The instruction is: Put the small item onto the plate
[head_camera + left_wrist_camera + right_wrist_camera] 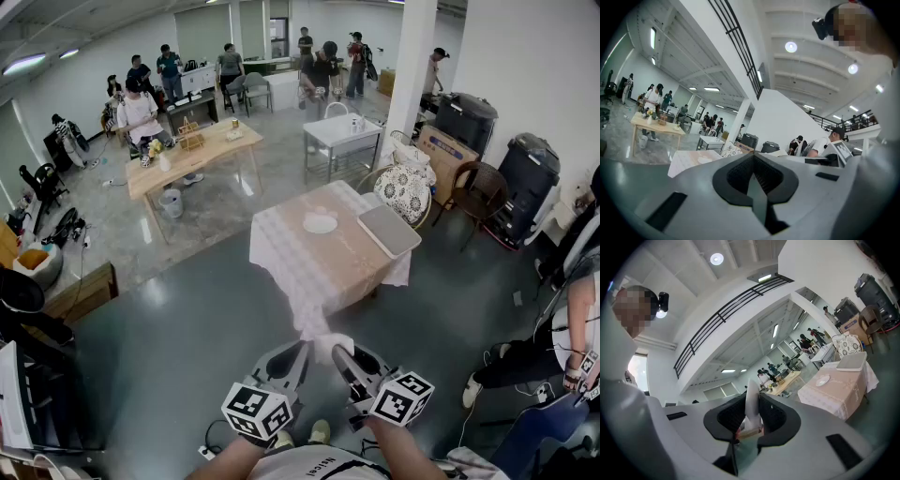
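The small item (751,404) is a thin white piece with a brownish bit at its base, standing up between the jaws of my right gripper (751,420), which is shut on it. In the head view this white item (327,345) shows between the two grippers, low in the picture. My right gripper (341,356) and left gripper (300,352) are side by side, well short of the table. The left gripper (754,183) has its jaws together with nothing in them. The white plate (320,223) lies on the pale tablecloth of the table (309,272) ahead; this plate (822,379) is far off.
A flat grey tray (389,230) lies on the table's right side. Chairs, black cases and a seated person (562,347) are at the right. A wooden table (192,150), a white table (342,131) and several people stand further back. Grey floor lies between me and the table.
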Tool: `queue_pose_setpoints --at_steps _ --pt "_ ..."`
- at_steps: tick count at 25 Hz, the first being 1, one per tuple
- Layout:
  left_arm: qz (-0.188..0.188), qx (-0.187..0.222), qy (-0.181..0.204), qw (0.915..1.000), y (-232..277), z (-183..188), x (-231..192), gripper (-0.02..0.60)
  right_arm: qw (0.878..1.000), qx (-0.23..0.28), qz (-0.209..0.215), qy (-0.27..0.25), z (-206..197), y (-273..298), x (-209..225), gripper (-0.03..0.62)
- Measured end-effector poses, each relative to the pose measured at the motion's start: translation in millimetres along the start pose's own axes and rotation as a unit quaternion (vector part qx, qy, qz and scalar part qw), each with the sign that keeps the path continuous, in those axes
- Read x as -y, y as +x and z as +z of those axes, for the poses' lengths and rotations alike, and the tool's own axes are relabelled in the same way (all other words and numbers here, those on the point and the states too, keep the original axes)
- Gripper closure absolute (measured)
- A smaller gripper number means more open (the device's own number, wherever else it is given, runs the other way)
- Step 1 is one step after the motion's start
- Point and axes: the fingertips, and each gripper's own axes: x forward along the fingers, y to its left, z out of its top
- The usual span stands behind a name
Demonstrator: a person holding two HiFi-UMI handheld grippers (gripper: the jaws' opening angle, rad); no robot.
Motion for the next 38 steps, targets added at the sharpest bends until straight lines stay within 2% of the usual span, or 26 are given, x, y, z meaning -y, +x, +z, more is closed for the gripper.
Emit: queue_pose_setpoints --at_steps 16,29,38 --pt "0.013 -0.003 0.005 0.9999 17.0 -8.9 4.6 0.575 1.000 0.008 0.011 0.000 8.5 -13.3 14.0 0.507" --pt "0.015 -0.007 0.031 0.9994 65.1 -16.3 27.1 0.575 1.000 0.026 -0.003 -0.004 38.6 -37.6 58.9 0.507" --pt "0.006 -0.014 0.036 0.9992 100.4 -16.9 14.9 0.575 0.999 0.025 -0.020 -0.006 50.2 -24.7 89.1 0.507"
